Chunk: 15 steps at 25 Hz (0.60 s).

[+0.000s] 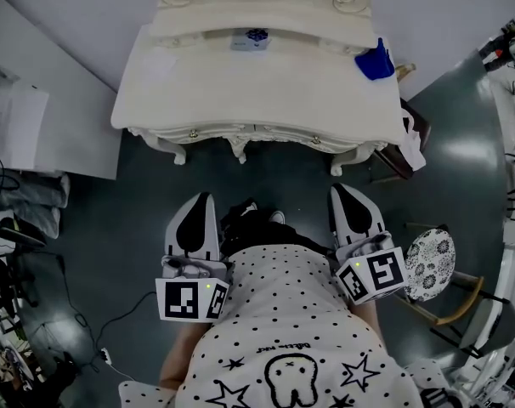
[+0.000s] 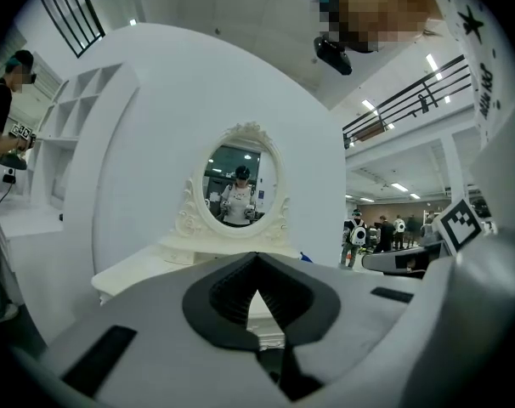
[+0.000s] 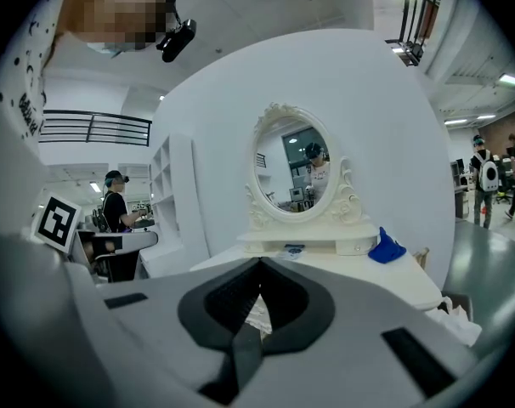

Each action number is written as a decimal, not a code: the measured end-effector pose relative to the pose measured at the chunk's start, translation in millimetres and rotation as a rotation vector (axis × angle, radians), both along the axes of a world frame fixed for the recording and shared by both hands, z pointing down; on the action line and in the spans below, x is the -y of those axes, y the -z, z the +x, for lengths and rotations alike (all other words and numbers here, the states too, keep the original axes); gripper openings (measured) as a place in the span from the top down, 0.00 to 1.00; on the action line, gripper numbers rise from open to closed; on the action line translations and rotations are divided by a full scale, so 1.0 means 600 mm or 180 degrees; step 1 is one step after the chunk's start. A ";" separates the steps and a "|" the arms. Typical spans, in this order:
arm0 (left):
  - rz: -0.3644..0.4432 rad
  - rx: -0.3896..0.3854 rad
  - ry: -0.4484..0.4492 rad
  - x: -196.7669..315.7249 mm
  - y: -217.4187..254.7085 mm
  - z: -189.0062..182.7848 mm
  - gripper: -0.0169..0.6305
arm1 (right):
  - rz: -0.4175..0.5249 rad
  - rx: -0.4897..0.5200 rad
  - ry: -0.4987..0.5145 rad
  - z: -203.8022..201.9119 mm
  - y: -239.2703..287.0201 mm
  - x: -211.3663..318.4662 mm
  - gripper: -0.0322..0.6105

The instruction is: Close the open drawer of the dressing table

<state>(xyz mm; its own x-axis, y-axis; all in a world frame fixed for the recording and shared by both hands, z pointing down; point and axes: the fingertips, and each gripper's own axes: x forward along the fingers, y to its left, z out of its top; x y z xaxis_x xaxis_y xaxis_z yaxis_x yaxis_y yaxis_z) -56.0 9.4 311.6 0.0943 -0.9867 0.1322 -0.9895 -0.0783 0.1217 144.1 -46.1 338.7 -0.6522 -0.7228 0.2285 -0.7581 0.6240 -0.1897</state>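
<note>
Both are shut w/ nothing between: your left tongs (image 1: 204,197) & right tongs (image 1: 337,189) sit by your waist, well apart from the white bench (image 1: 181,83), whose front drawer (image 1: 279,134) looks pushed in, flush under the top.

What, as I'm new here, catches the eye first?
A cream, ornately carved dressing table with an oval mirror fills the top of the head view. A bright blue object sits on its right end. Nearer, the left tool and right tool point at it, shut.
</note>
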 end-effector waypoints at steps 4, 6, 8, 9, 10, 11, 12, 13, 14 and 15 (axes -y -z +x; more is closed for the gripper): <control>0.0004 -0.0010 -0.0021 0.005 0.000 0.004 0.96 | 0.0001 -0.0037 0.0018 -0.002 -0.003 0.002 0.94; 0.0009 -0.0015 -0.0037 0.007 0.000 0.006 0.96 | 0.0004 -0.0052 0.0026 -0.002 -0.004 0.001 0.94; 0.0006 -0.0028 -0.0050 0.007 0.000 0.008 0.96 | 0.0004 -0.0057 0.0027 0.000 -0.004 0.000 0.94; 0.0003 -0.0034 -0.0054 0.007 -0.001 0.010 0.96 | 0.0002 -0.0057 0.0025 0.001 -0.004 -0.001 0.94; 0.0000 -0.0039 -0.0057 0.007 -0.001 0.011 0.96 | 0.0001 -0.0056 0.0024 0.002 -0.005 -0.001 0.94; -0.0003 -0.0043 -0.0059 0.007 -0.002 0.012 0.96 | 0.0001 -0.0055 0.0023 0.003 -0.005 -0.001 0.94; -0.0004 -0.0046 -0.0060 0.007 -0.002 0.012 0.96 | 0.0002 -0.0055 0.0023 0.003 -0.005 -0.002 0.94; -0.0004 -0.0048 -0.0060 0.007 -0.002 0.013 0.96 | 0.0003 -0.0055 0.0023 0.004 -0.005 -0.002 0.94; -0.0004 -0.0050 -0.0059 0.007 -0.002 0.013 0.96 | 0.0003 -0.0054 0.0025 0.004 -0.005 -0.002 0.94; -0.0003 -0.0053 -0.0057 0.007 -0.002 0.013 0.96 | 0.0002 -0.0054 0.0028 0.004 -0.005 -0.002 0.94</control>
